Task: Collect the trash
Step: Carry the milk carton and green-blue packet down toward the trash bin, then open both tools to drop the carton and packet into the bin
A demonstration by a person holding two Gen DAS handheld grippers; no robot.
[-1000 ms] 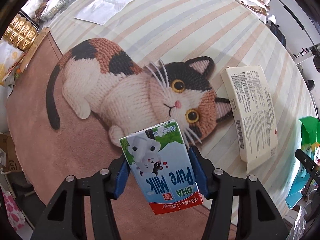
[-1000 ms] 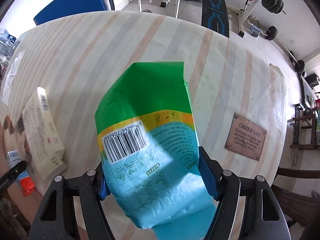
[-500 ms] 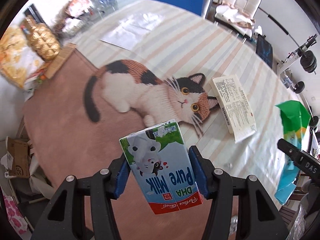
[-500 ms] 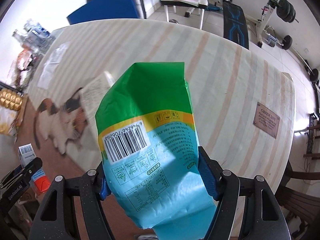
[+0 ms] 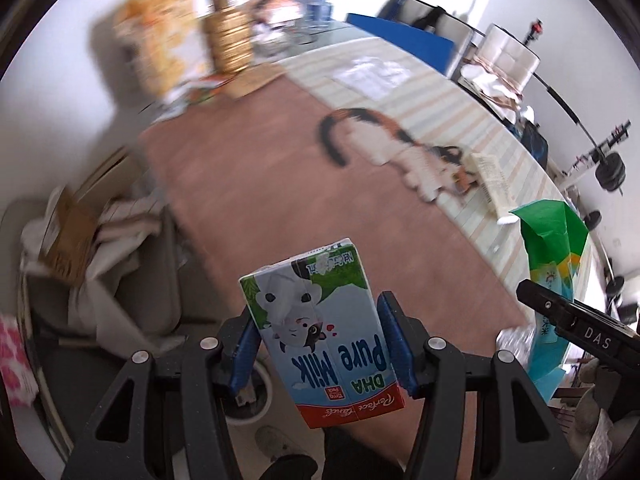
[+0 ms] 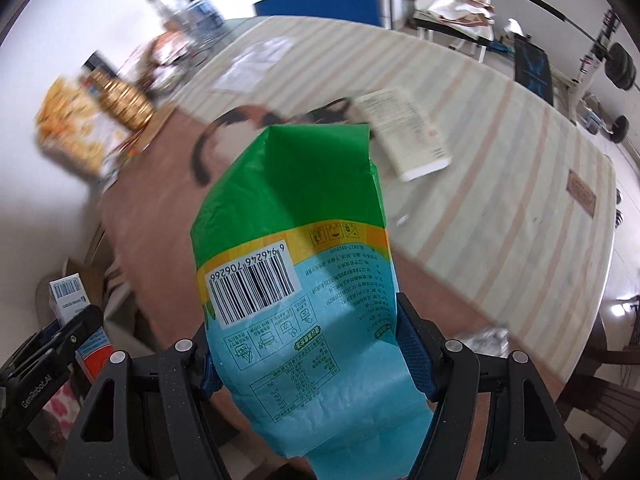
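My left gripper is shut on a blue and white milk carton, held in the air off the table's near edge. The carton also shows at the lower left of the right wrist view. My right gripper is shut on a green and blue plastic bag with a barcode, also held above the near table edge. The bag shows at the right of the left wrist view. A flat white box lies on the striped tablecloth by the cat picture.
A grey bin full of cardboard and paper stands on the floor left of the table. Snack bags and gold boxes crowd the far left end. A brown plaque lies at the right. Chairs and gym gear stand beyond.
Both grippers have pulled back and up from the table with their loads. The views now swing left, so the table's near edge and the floor bin have come into sight.
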